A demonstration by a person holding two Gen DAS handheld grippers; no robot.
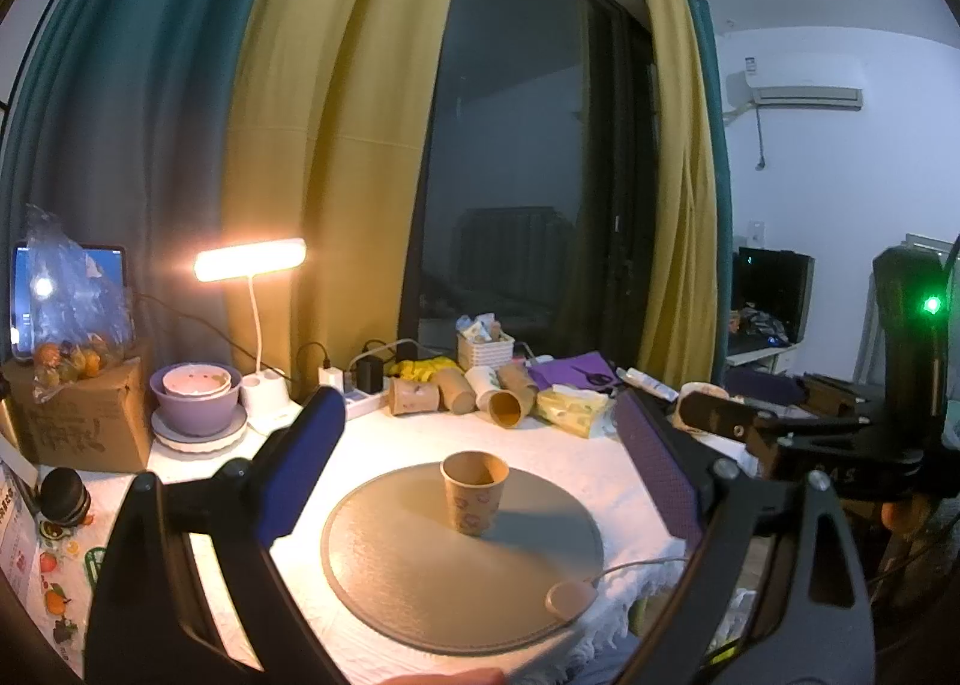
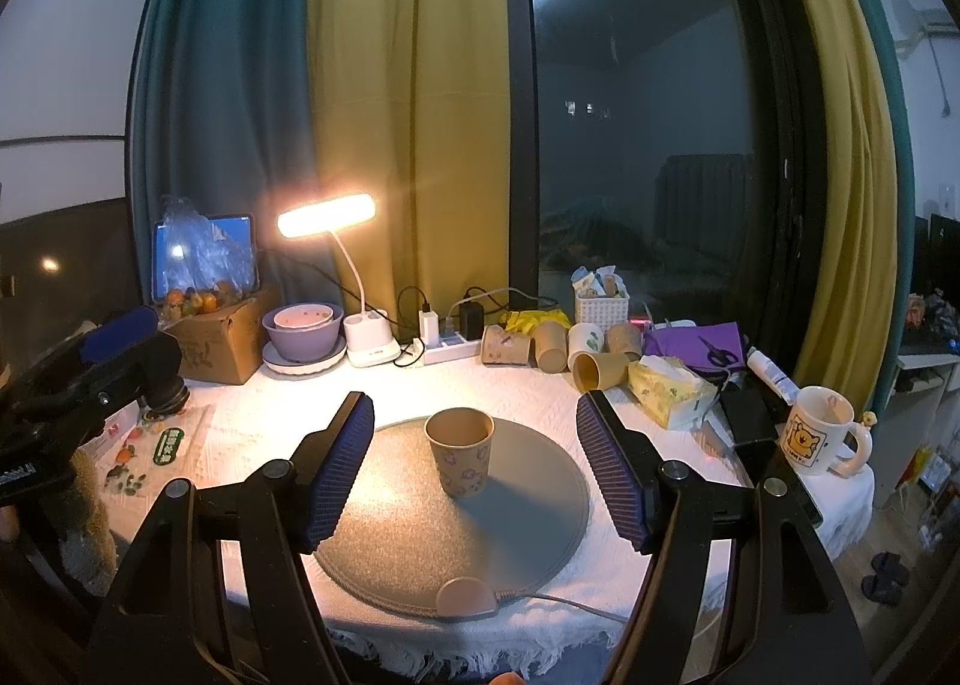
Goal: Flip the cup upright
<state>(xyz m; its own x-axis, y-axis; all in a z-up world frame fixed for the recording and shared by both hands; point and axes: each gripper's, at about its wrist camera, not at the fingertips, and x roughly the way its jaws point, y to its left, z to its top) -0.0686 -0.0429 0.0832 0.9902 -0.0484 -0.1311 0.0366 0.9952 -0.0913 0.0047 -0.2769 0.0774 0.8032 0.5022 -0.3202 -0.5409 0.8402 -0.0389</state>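
A brown paper cup (image 1: 474, 492) with a purple print stands upright, mouth up, on the round grey mat (image 1: 420, 577). It also shows in the right wrist view (image 2: 459, 450) on the same mat (image 2: 528, 529). My left gripper (image 1: 480, 403) is open and empty, its blue pads wide apart, held back from the cup. My right gripper (image 2: 474, 406) is open and empty, the cup between and beyond its pads, untouched. The right gripper's body shows at the right of the left wrist view (image 1: 840, 433).
Several paper cups (image 2: 564, 352) lie on their sides at the back of the table by a tissue pack (image 2: 666, 388). A lit desk lamp (image 2: 327, 217), purple bowls (image 2: 303, 331), a cardboard box (image 2: 222, 343) and a mug (image 2: 822, 436) stand around. A cable (image 2: 558, 604) runs off the mat's front.
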